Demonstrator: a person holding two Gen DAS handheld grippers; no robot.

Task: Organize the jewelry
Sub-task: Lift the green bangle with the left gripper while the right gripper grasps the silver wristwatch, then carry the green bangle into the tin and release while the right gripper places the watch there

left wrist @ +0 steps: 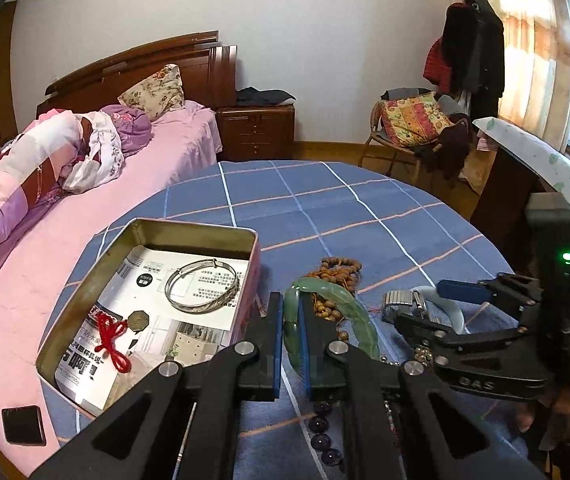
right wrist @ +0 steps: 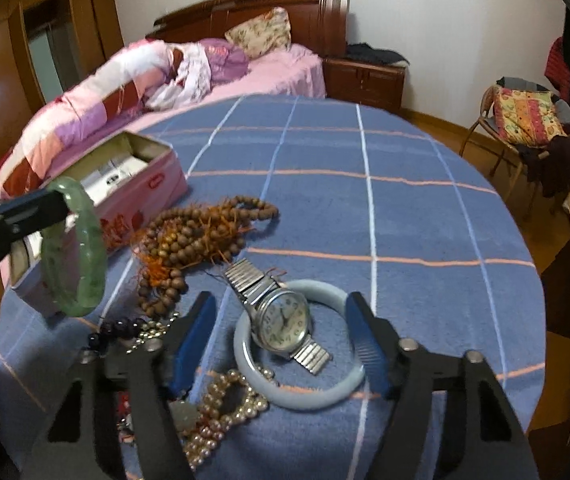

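Two grippers over the blue checked table (right wrist: pixel 405 208), and both are busy. Left gripper (left wrist: pixel 293 344) has its blue pads pressed together on the rim of the green jade bangle (left wrist: pixel 345 312), pinching it and holding it clear of the cloth, just beside the near corner of the open tin box (left wrist: pixel 85 304). That tin sits at the table's left edge, next to the pink bed (left wrist: pixel 157 176), with a silver bangle (left wrist: pixel 203 286) and a coin on a red cord (left wrist: pixel 119 334) already lying inside on printed paper.

Right gripper (right wrist: pixel 281 344) has its jaws spread around the pale blue-white bangle (right wrist: pixel 325 392), a finger on either side, neither pad pressing yet. A silver wristwatch (right wrist: pixel 285 322) lies across that bangle's far rim. Behind it sits a heap of wooden beads (right wrist: pixel 197 236); at the table's near edge, pearls (right wrist: pixel 225 404) and dark purple beads (right wrist: pixel 121 326).
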